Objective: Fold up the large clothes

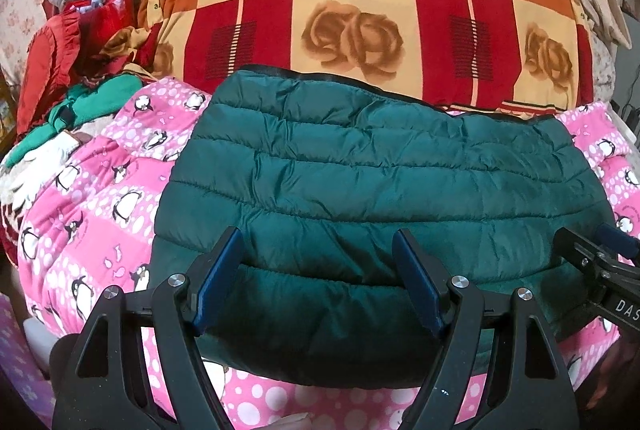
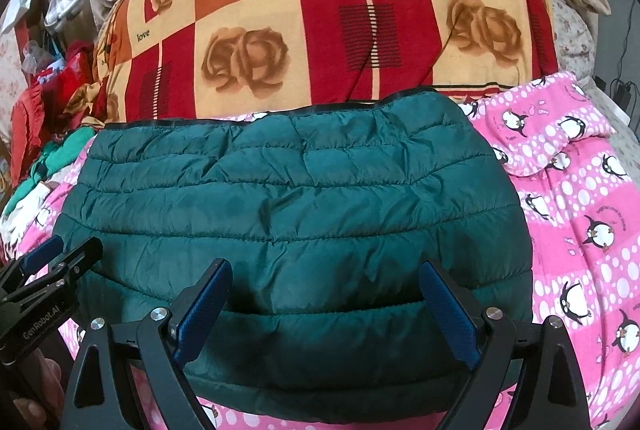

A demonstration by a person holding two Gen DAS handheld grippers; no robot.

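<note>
The folded dark green quilted jacket (image 1: 360, 182) lies flat on the pink penguin-print bedcover (image 1: 100, 198) near the bed's front edge, with the left claw (image 1: 320, 270) and right claw (image 2: 324, 302) both spread wide just above its near fold, gripping nothing.

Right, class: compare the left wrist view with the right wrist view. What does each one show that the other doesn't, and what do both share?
Only the left wrist view shows the left gripper from behind, jaws open over the jacket's near edge, and more of the pile of red and green clothes at the left.

Only the right wrist view shows the right gripper from behind, also open, and a wide stretch of pink penguin blanket to the jacket's right.

Both show the folded green quilted jacket lying on the blanket, and the rose-patterned quilt behind it.
</note>
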